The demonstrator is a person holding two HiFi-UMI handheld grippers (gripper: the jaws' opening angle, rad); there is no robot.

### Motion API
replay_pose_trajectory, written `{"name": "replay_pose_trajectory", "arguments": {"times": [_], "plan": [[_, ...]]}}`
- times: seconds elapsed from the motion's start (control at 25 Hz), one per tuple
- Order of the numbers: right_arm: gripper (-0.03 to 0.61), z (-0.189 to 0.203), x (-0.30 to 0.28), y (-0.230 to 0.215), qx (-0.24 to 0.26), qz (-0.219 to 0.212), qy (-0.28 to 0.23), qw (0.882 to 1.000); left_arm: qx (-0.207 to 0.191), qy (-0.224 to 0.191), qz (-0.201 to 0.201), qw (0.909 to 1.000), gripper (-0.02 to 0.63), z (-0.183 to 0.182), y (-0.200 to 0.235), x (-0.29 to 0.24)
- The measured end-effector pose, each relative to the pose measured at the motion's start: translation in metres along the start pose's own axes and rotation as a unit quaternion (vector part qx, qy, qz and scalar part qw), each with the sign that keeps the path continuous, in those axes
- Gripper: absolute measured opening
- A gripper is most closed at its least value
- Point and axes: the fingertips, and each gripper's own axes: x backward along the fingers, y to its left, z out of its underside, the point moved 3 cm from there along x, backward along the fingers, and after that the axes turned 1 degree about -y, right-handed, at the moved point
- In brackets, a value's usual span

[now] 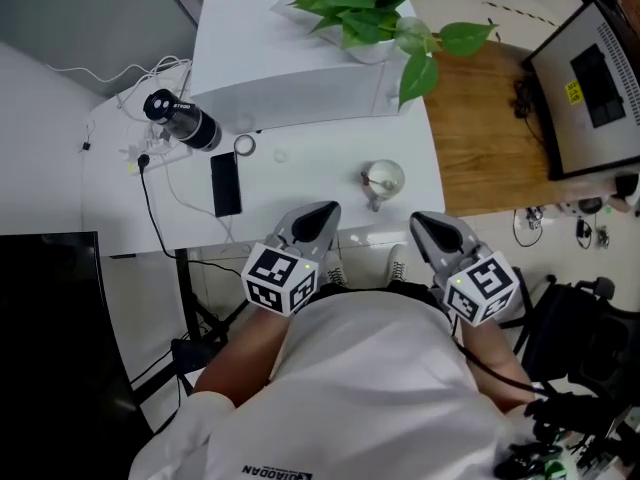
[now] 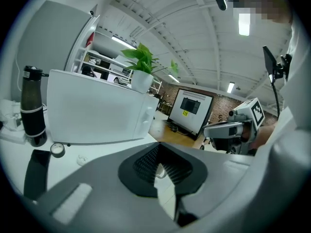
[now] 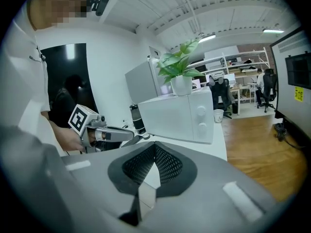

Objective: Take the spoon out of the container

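On the white table (image 1: 300, 173), near its front edge: spoon (image 1: 372, 196) in the container (image 1: 392, 174), approach step, nothing gripped.
The spoon's handle leans out over the rim toward the person. The left gripper (image 1: 322, 214) and right gripper (image 1: 424, 222) hover at the table edge, one on each side of the container, both with jaws together and empty. The next move probably calls for opening one gripper, lowering it over the handle, closing and lifting clear. Behind stand a microwave (image 1: 290, 68) with a plant (image 1: 365, 3) on top, a bottle (image 1: 185, 121) and a phone (image 1: 226, 183). A wooden floor (image 1: 480, 128) lies to the right.

Bare table (image 1: 300, 180) between phone (image 1: 226, 183) and container (image 1: 384, 179); microwave (image 1: 300, 63) blocks rear, bottle (image 1: 185, 120) stands rear left.
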Motion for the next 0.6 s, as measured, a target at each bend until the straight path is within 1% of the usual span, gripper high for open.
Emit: {"name": "replay_pose_trajectory", "arguments": {"times": [0.32,0.52,0.6], "plan": [[0.008,-0.003,-0.002,-0.026,0.013,-0.039,0.016,0.999,0.012,-0.004,-0.041,0.9991,0.005,0.001,0.001,-0.025],[0.008,0.001,-0.003,-0.037,0.009,-0.055,0.024,0.998,0.053,-0.004,-0.064,0.9966,0.005,0.009,0.01,-0.04],[0.007,0.002,-0.004,-0.041,0.007,-0.059,0.025,0.998,0.061,-0.004,-0.071,0.9956,0.005,0.011,0.014,-0.046]]}}
